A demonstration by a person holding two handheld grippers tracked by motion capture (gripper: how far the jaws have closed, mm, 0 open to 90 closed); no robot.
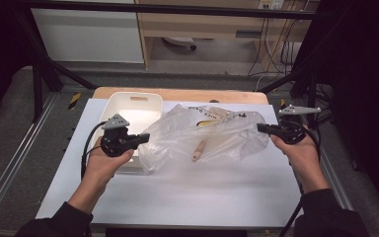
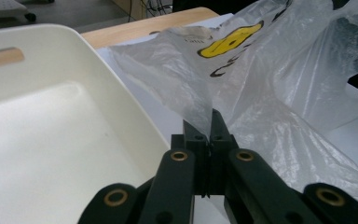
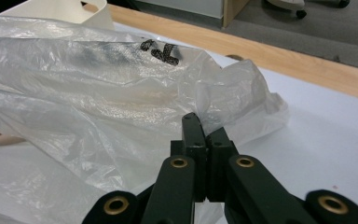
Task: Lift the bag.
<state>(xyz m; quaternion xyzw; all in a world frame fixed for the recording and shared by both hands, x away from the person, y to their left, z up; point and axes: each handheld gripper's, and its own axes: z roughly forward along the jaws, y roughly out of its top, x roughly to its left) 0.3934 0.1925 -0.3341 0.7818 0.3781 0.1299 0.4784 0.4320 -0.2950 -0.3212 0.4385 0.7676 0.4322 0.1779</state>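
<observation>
Showing a yellow logo with unreadable black print, the plastic bag [image 1: 205,136] is clenched at opposite edges by the left gripper [image 1: 145,138] and right gripper [image 1: 259,128], beside the white tray [image 1: 128,106].

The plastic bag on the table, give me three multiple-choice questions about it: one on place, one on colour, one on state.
1. Where is the white tray relative to the plastic bag?
A. At the bag's left
B. At the bag's right
C. Under the table

2. What colour is the round printed mark on the bag?
A. Green
B. Yellow
C. Red

3. How does the left hand-held gripper stand?
A. Wide open above the tray
B. Lying on the floor
C. Shut on the bag's film

Answers: 1 A, the high view shows the tray at the bag's left; 2 B, the left gripper view shows it yellow; 3 C, its jaws pinch the film.
</observation>
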